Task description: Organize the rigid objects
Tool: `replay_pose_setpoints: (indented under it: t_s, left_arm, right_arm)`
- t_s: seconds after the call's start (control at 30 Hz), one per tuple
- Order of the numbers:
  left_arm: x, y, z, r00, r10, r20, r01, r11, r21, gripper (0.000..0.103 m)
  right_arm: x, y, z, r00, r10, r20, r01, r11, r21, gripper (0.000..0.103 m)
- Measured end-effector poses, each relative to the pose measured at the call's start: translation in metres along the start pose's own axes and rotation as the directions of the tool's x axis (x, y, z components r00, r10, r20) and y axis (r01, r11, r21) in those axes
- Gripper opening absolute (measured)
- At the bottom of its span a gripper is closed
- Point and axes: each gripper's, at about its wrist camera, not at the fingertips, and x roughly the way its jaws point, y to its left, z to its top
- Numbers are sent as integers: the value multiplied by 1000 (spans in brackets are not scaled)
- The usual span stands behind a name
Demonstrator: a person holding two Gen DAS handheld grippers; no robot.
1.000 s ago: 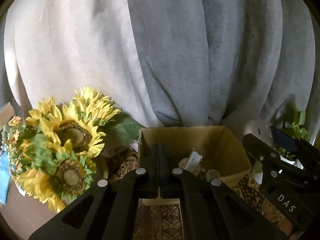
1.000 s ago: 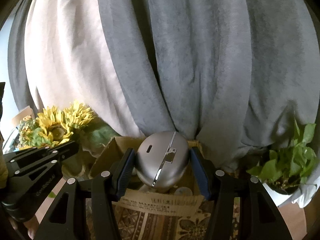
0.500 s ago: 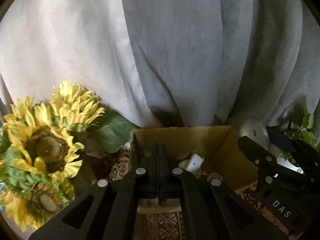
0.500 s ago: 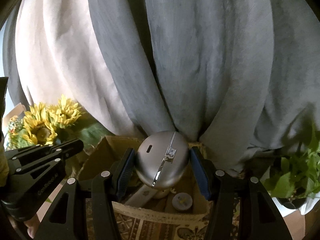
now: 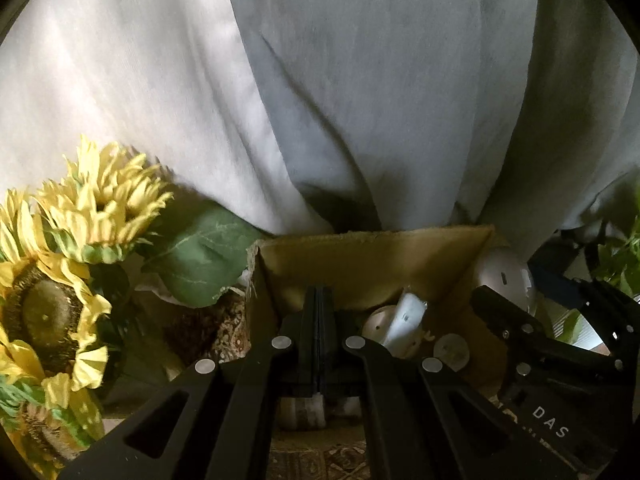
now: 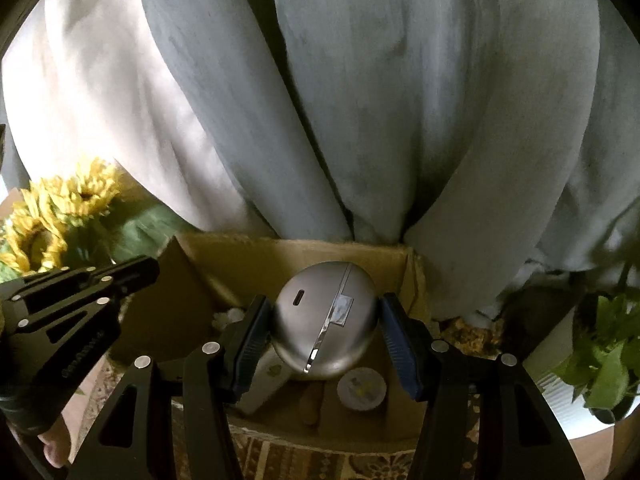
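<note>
My right gripper (image 6: 325, 320) is shut on a silver egg-shaped case (image 6: 325, 320) and holds it over the open cardboard box (image 6: 256, 258). In the box lie a round white disc (image 6: 361, 389), a white oblong item (image 6: 266, 380) and other small things. My left gripper (image 5: 318, 316) is shut and empty, its tips over the box's near left part (image 5: 360, 256). In the left wrist view the silver case (image 5: 505, 280) shows at the right over the box, held by the right gripper (image 5: 560, 344). A white oblong item (image 5: 406, 318) and a round disc (image 5: 451, 350) lie inside.
Artificial sunflowers (image 5: 60, 280) stand left of the box. A green potted plant (image 6: 608, 360) stands at the right. Grey and white curtains (image 6: 340, 100) hang right behind the box. A patterned cloth (image 6: 320, 460) covers the table in front.
Both grippers have moved forward towards the box. The silver case now hangs lower, over the box's inside. The left gripper stays shut.
</note>
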Motion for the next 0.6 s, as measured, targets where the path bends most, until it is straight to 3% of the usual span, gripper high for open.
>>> replay_pose_setpoints:
  t_s: [0.03, 0.1, 0.17, 0.2, 0.33, 0.6]
  left_arm:
    - [2, 1, -1, 1000, 6, -5, -6, 1000, -3, 3]
    - [1, 2, -2, 999, 32, 13, -32, 999, -11, 14]
    - [-4, 4, -4, 999, 47, 27, -47, 999, -19, 55]
    - [-8, 5, -6, 998, 53, 44, -52, 998, -23, 60]
    - [-30, 5, -14, 994, 69, 85, -66, 997, -41, 72]
    - [-85, 1, -33, 985, 57, 162, -47, 997, -62, 80]
  right_arm:
    - [2, 0, -1, 1000, -1, -7, 1, 1000, -1, 57]
    - [8, -1, -3, 1000, -7, -27, 7, 1000, 4, 58]
    - [10, -4, -4, 999, -22, -39, 23, 999, 22, 61]
    - [8, -5, -5, 999, -36, -40, 37, 999, 32, 62]
    - [-9, -8, -7, 997, -77, 6, 77, 995, 58, 75]
    - [-58, -11, -17, 990, -114, 81, 107, 990, 88, 75]
